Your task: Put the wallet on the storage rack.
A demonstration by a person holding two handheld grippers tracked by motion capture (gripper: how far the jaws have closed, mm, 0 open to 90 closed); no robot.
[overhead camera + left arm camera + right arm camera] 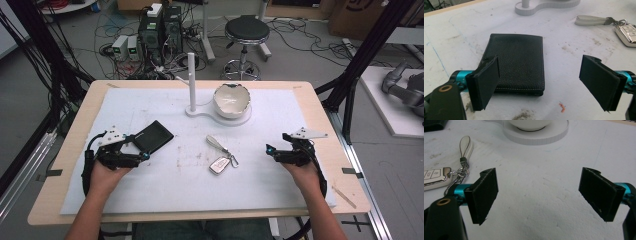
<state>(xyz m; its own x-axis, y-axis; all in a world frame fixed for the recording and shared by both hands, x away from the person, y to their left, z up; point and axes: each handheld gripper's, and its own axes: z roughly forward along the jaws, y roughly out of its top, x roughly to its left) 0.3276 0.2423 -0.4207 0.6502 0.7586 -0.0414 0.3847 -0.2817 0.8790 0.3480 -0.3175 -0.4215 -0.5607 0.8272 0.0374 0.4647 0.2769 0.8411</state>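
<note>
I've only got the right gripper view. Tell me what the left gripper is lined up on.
Observer: The left gripper is open, jaws low over a black wallet lying flat on the white mat.
Operator: Say whether it touches the wallet.
Observer: Can't tell; in the left gripper view the left jaw overlaps the wallet's near corner, the other stands clear on the mat.
Operator: Report what stands beside the bowl.
Observer: A white upright post shares the bowl's white base.
</note>
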